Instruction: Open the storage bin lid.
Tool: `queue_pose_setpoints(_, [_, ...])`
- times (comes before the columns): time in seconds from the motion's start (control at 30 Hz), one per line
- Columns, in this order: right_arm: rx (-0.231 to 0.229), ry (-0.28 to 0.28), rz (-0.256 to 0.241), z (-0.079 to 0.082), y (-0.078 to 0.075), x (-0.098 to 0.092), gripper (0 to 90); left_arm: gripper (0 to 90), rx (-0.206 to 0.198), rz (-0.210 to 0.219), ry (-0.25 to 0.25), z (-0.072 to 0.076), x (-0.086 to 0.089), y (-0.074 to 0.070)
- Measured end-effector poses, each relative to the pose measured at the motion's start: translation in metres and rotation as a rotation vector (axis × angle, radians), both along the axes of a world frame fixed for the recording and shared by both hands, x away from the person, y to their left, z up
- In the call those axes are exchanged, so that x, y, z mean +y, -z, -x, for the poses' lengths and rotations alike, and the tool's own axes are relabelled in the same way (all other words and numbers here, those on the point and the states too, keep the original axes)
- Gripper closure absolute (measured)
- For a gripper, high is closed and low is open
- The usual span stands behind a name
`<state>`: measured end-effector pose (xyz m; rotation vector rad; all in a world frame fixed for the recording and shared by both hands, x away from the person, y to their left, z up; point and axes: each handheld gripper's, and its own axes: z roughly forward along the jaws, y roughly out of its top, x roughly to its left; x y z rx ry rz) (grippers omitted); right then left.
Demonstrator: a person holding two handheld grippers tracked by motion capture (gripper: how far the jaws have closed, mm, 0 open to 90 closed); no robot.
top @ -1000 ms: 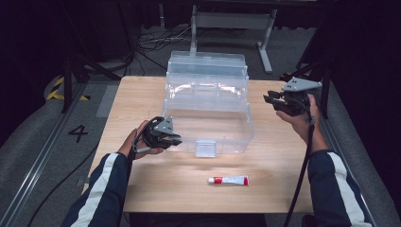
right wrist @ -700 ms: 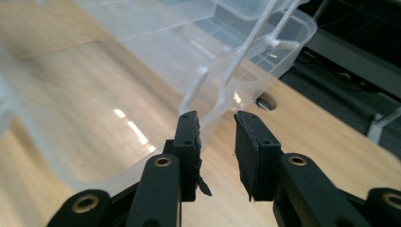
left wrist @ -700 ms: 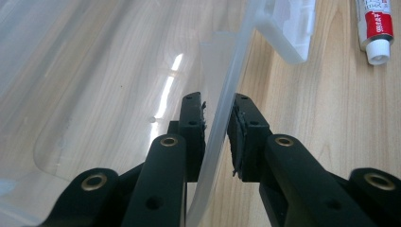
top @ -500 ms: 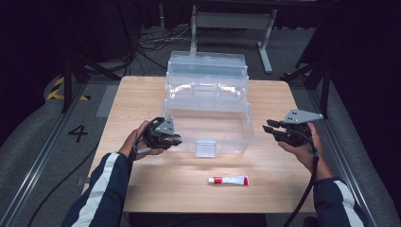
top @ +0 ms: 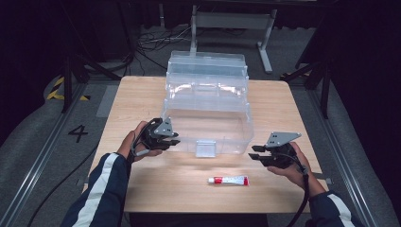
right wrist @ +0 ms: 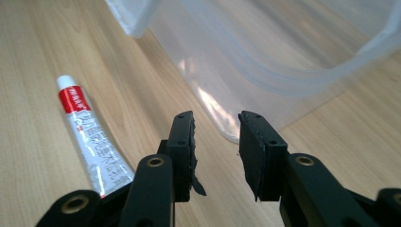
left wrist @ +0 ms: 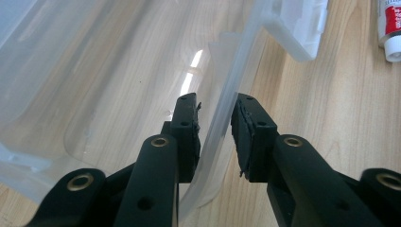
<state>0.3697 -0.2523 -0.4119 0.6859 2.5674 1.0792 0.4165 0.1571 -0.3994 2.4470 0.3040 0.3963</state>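
Note:
A clear plastic box (top: 208, 118) with its hinged lid thrown back stands in the middle of the wooden table (top: 142, 99). My left gripper (top: 176, 138) is at the box's front left corner. In the left gripper view its jaws (left wrist: 215, 123) are closed on the thin box wall (left wrist: 222, 109). A red and white tube (top: 229, 180) lies on the table in front of the box. My right gripper (top: 253, 152) hovers low by the box's front right corner. It is open (right wrist: 215, 137) and holds nothing, with the tube (right wrist: 90, 137) to its left and the box (right wrist: 265, 52) just ahead.
A white latch tab (top: 205, 148) hangs on the box's front wall. The tube's white cap (left wrist: 390, 47) shows at the far right of the left gripper view. Dark floor with cables and a metal stand (top: 231, 21) lies beyond the table.
My right gripper has come down and toward the person, from beside the box's right side to low over the table at its front right corner. The left gripper has stayed put.

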Motion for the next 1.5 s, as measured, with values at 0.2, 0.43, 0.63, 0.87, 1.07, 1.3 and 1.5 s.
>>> queue_pose_setpoints(0.2, [0.030, -0.045, 0.030, 0.003, 0.011, 0.013, 65.7, 66.6, -0.019, -0.009, -0.032, 0.003, 0.002, 0.000])
queue_pose_setpoints(0.43, [0.069, -0.119, 0.061, 0.008, 0.018, 0.027, 63.8, 56.4, -0.038, 0.068, -0.064, 0.005, 0.013, -0.008])
queue_pose_setpoints(0.63, [0.081, -0.172, 0.091, 0.013, 0.021, 0.036, 62.9, 52.2, -0.070, 0.101, -0.085, 0.013, 0.019, -0.015])
queue_pose_setpoints(0.87, [0.096, -0.219, 0.114, 0.016, 0.024, 0.047, 61.6, 47.2, -0.094, 0.106, -0.117, 0.022, 0.029, -0.019])
queue_pose_setpoints(1.07, [0.111, -0.260, 0.141, 0.019, 0.028, 0.057, 60.5, 43.0, -0.105, 0.100, -0.148, 0.029, 0.040, -0.018])
queue_pose_setpoints(1.3, [0.124, -0.289, 0.164, 0.022, 0.033, 0.068, 59.2, 38.4, -0.091, 0.074, -0.170, 0.036, 0.048, -0.010])
queue_pose_setpoints(1.5, [0.120, -0.323, 0.197, 0.022, 0.035, 0.075, 57.7, 36.1, -0.055, 0.058, -0.186, 0.043, 0.057, 0.001])
